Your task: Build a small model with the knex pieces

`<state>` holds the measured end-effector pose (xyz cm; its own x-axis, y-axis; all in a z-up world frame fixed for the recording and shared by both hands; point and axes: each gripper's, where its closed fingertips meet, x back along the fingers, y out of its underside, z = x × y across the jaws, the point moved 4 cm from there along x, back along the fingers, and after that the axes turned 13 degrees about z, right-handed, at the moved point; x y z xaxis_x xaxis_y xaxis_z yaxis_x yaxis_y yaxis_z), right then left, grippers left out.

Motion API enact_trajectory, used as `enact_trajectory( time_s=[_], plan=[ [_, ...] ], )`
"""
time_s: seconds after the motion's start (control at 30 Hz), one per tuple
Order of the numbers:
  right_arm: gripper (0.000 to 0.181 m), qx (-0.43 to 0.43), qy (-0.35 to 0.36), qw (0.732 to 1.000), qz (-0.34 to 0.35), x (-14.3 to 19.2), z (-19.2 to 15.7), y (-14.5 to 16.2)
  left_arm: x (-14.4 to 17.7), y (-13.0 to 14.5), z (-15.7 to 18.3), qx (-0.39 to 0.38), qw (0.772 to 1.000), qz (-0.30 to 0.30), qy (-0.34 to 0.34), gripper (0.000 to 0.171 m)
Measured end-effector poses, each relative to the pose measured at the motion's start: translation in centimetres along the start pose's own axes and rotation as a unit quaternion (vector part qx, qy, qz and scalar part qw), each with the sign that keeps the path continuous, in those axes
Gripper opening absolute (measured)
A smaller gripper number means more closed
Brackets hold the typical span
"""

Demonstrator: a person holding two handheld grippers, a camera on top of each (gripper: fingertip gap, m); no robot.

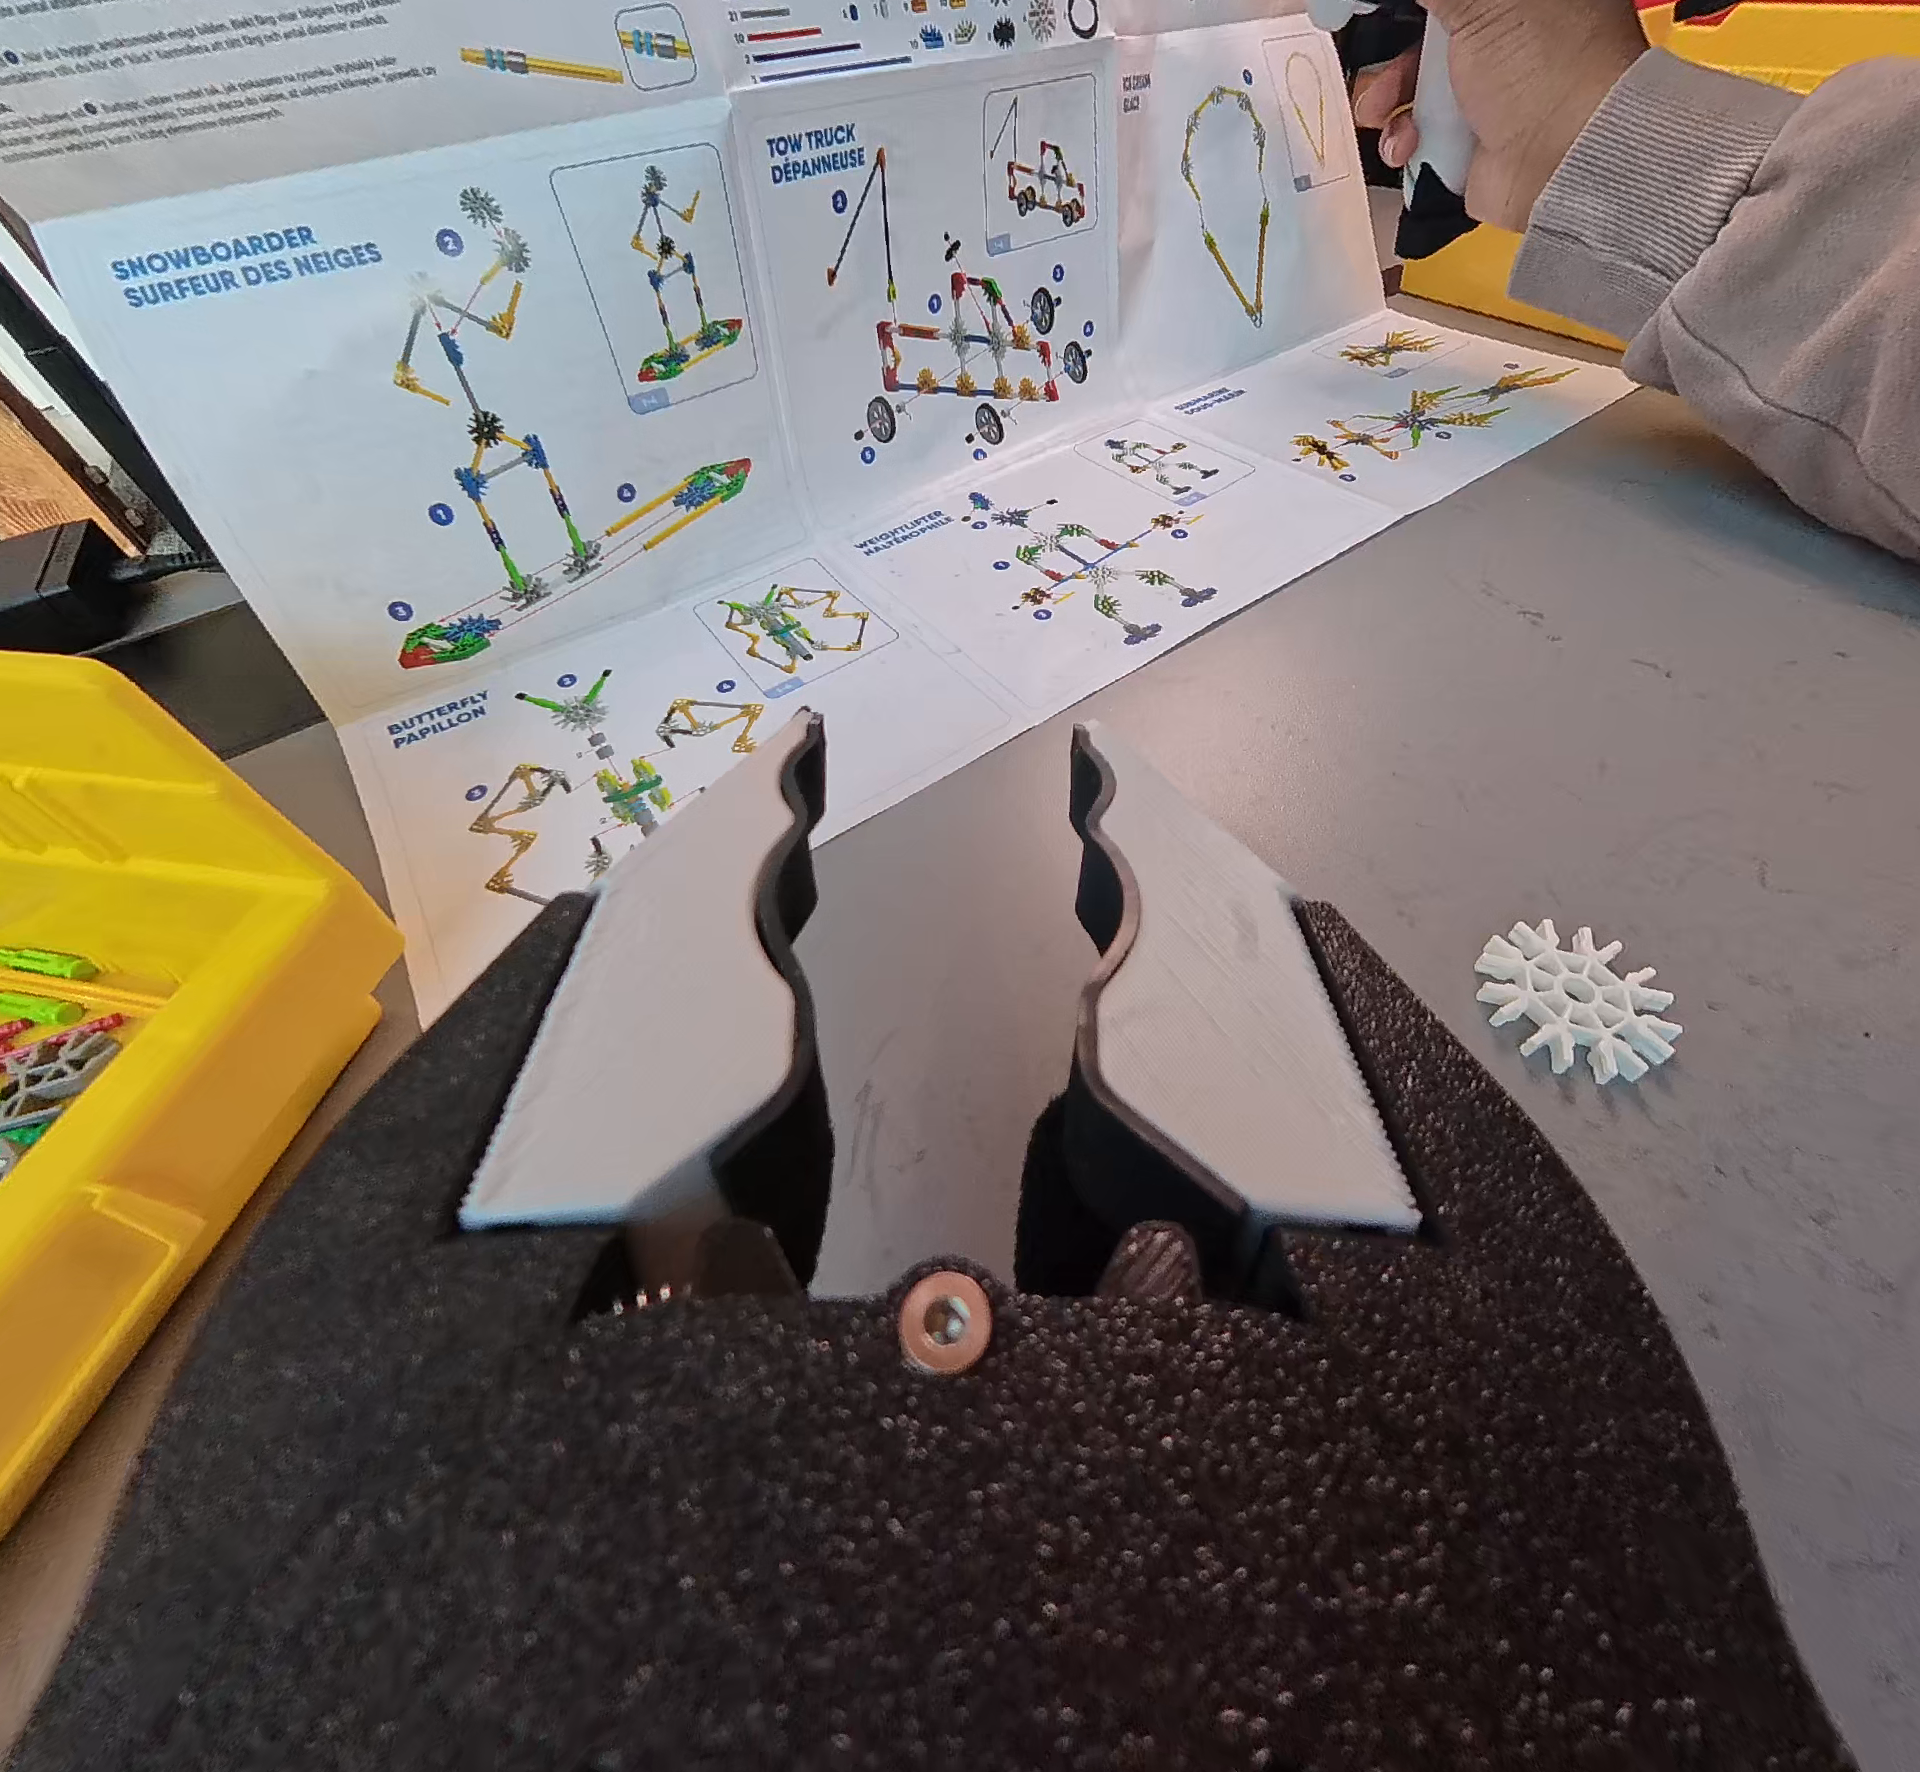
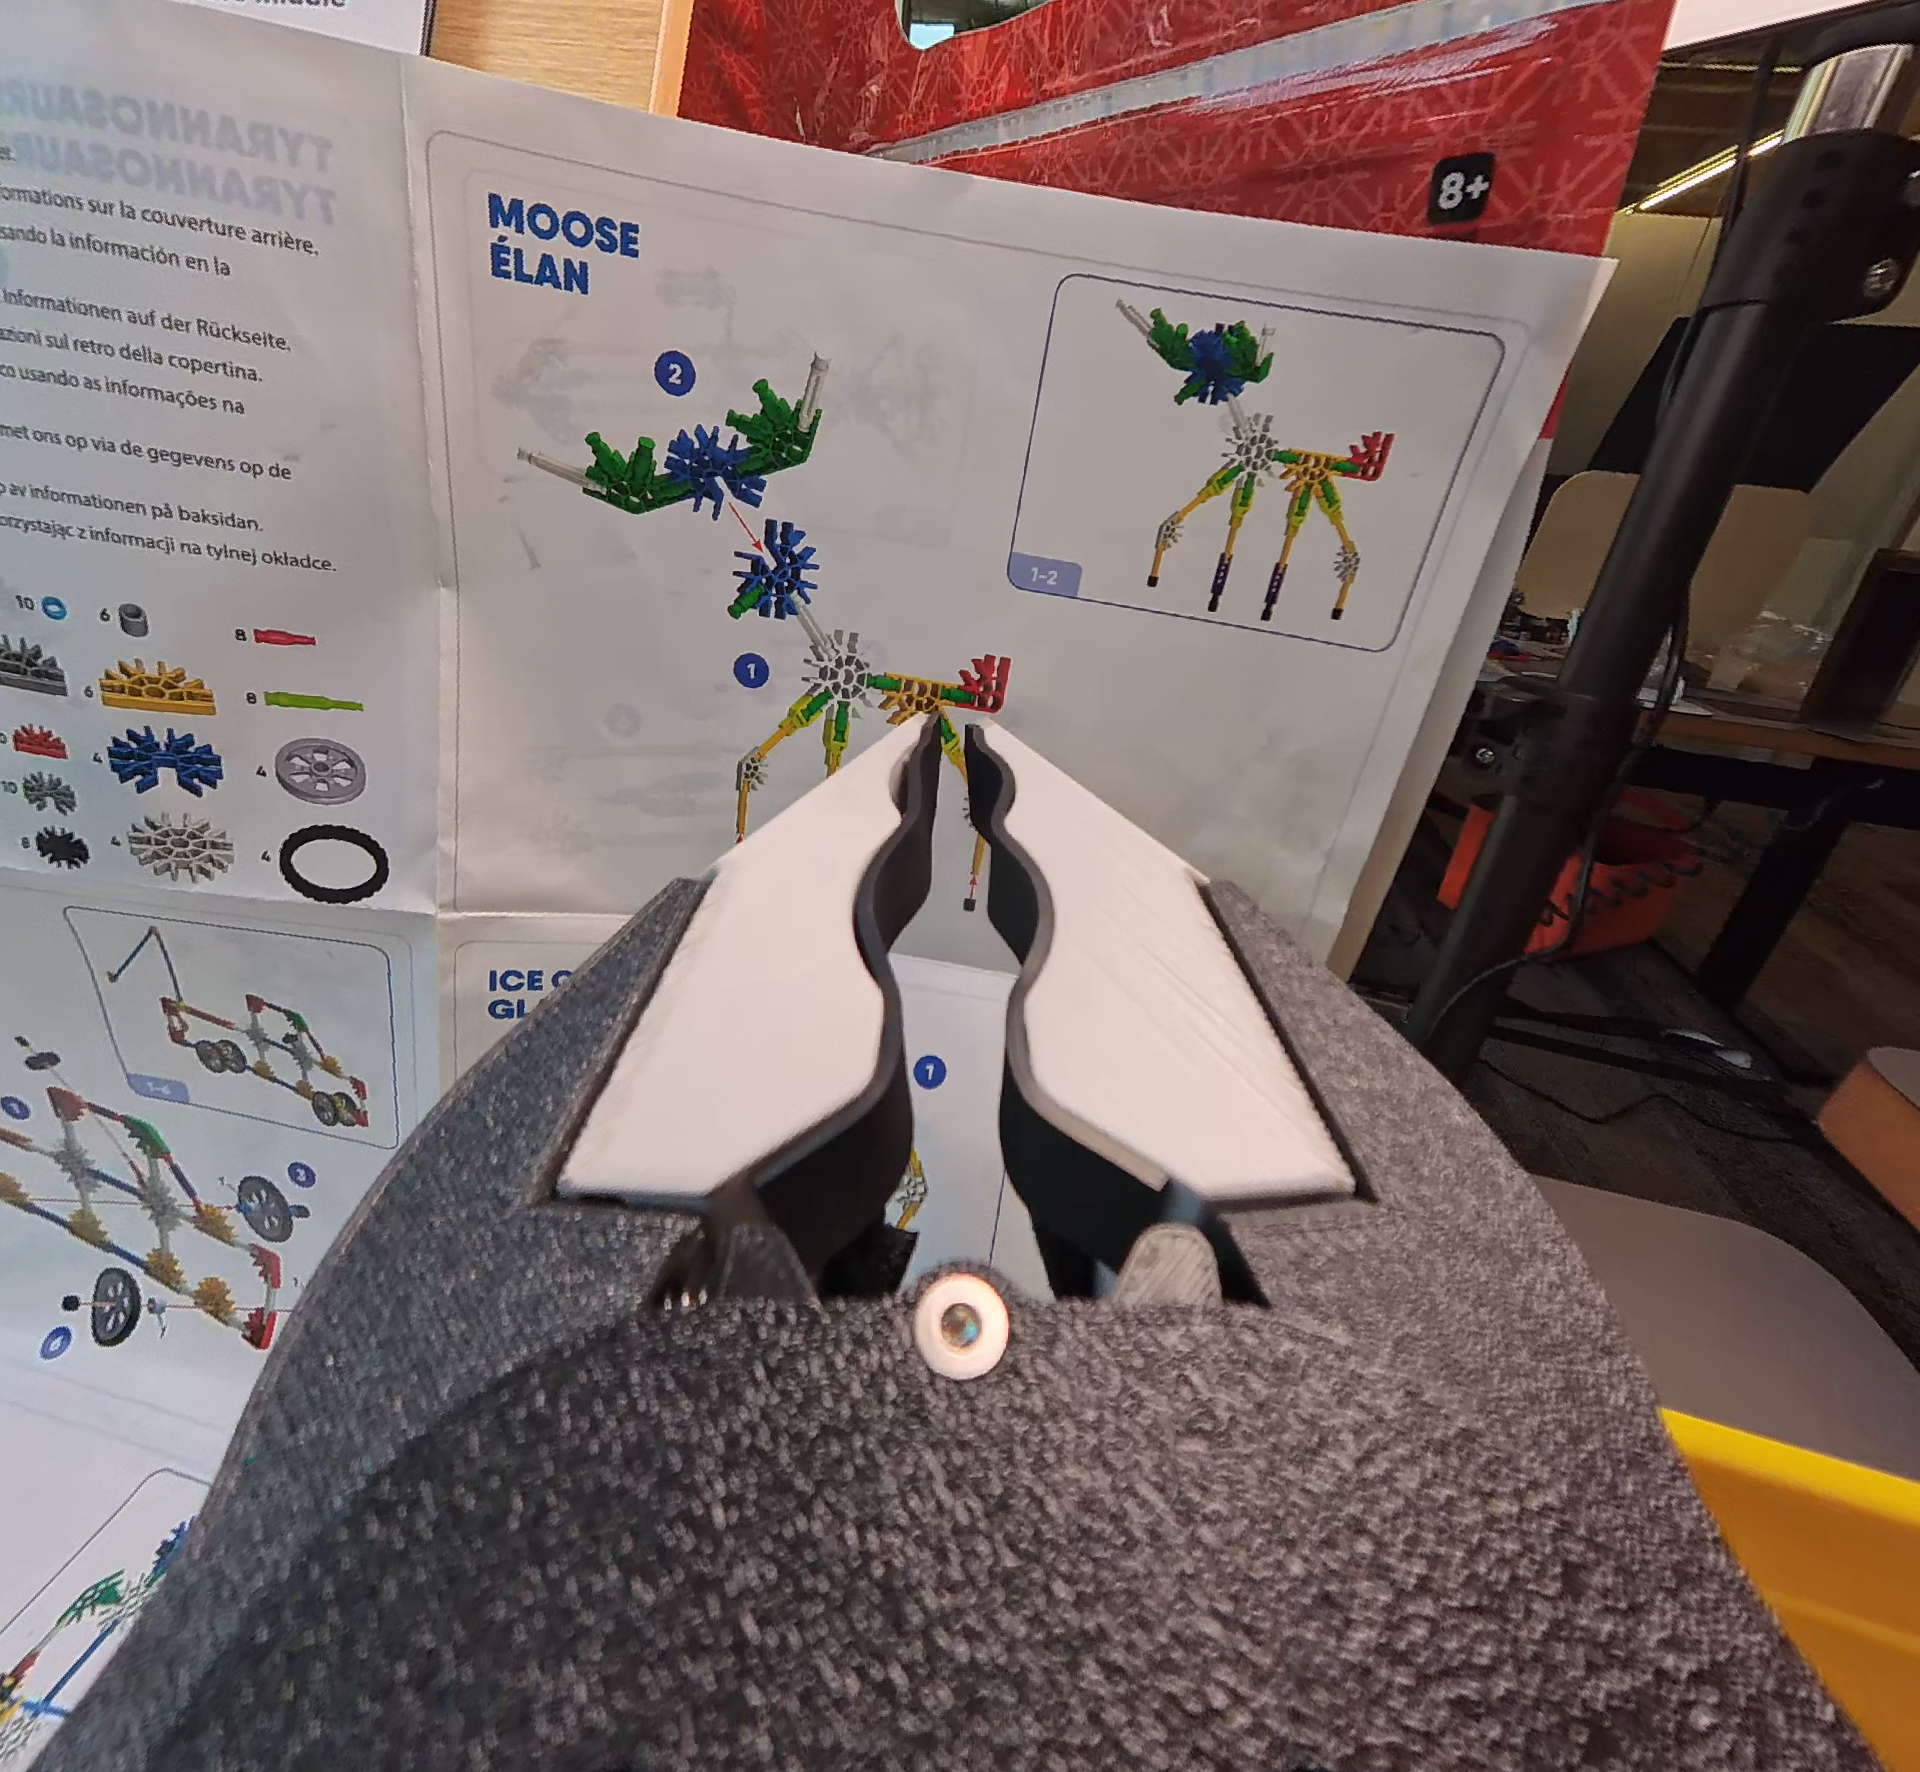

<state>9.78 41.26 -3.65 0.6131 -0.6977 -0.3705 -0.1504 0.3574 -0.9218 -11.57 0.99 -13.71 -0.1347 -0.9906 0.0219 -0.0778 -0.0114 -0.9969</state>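
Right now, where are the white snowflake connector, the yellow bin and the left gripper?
white snowflake connector [image 1: 1577, 997], left wrist view, its hub.
yellow bin [image 1: 156, 1047], left wrist view, its near wall.
left gripper [image 1: 945, 735], left wrist view, midway between the fingertips.

Each gripper [image 1: 945, 735] has pale grey fingers [image 1: 665, 1016] with wavy black pads, a dark felt-like body, one central screw [image 1: 943, 1325]; sleeve [image 1: 1745, 268] beige, ribbed cuff.
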Motion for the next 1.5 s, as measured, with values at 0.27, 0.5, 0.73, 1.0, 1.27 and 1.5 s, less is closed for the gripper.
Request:
enact_trajectory(
  time_s=[0.27, 0.5, 0.73, 1.0, 1.27, 1.5],
  plan=[
    [0.004, 0.0, -0.001, 1.0, 0.001, 0.0, -0.1, -0.1, 0.0, 0.0, 0.0, -0.001, 1.0, -0.001, 0.0, 0.047],
    [0.004, -0.002, 0.0, 1.0, 0.002, 0.0, 0.0, -0.1, -0.1, 0.1, 0.0, -0.002, 1.0, -0.002, 0.0, 0.047],
    [0.006, -0.003, -0.01, 1.0, 0.007, 0.1, -0.7, -0.7, 0.0, 0.0, -0.1, 0.001, 1.0, -0.001, -0.002, 0.047],
    [0.018, -0.014, -0.136, 0.986, 0.097, 2.6, -7.6, -10.4, 0.3, -0.2, 0.0, 0.002, 1.0, 0.004, -0.002, 0.047],
    [0.03, -0.023, -0.323, 0.945, 0.046, 14.4, -16.5, -15.1, 1.7, -2.8, -0.7, -0.02, 0.999, 0.049, -0.006, 0.047],
    [0.029, -0.055, -0.388, 0.917, -0.077, 27.0, -19.2, -11.9, 6.2, -8.8, -14.0, -0.093, 0.985, -0.018, -0.144, 0.043]
  ],
)
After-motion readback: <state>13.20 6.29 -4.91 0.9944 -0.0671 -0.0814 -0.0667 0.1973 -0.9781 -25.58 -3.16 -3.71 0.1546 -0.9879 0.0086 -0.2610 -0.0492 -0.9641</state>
